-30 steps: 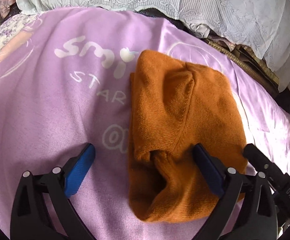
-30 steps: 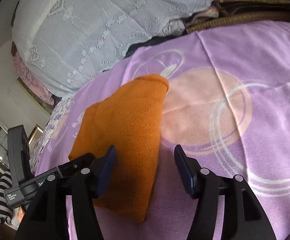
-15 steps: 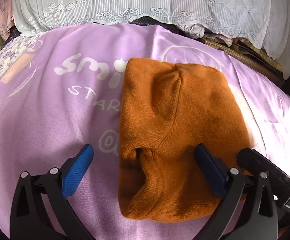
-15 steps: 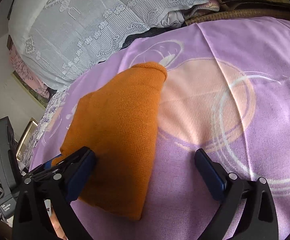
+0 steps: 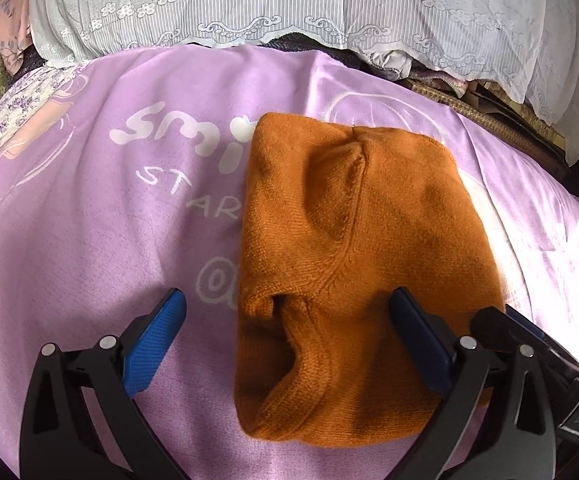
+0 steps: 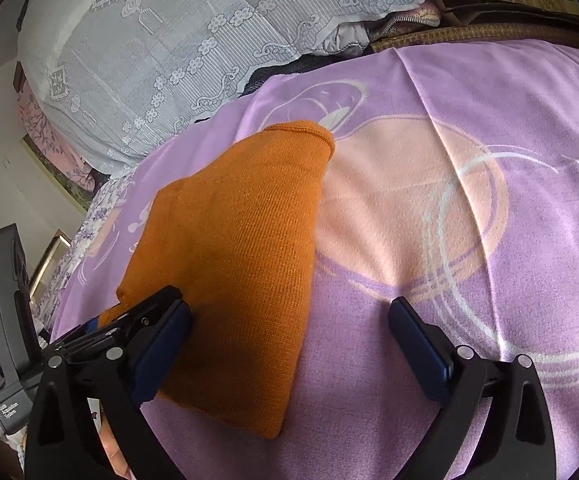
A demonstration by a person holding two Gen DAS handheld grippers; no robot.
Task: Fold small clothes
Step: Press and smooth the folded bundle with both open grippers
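The left gripper (image 5: 287,326) is spread wide and holds nothing; the near end of the folded orange knit garment (image 5: 353,272) lies between its blue fingers (image 5: 155,338). The right gripper (image 6: 289,336) is also wide apart and empty, with the garment's right edge lying between its fingers. The garment rests flat on the purple printed blanket (image 5: 89,220). Behind it hangs a white lace cover (image 5: 289,0).
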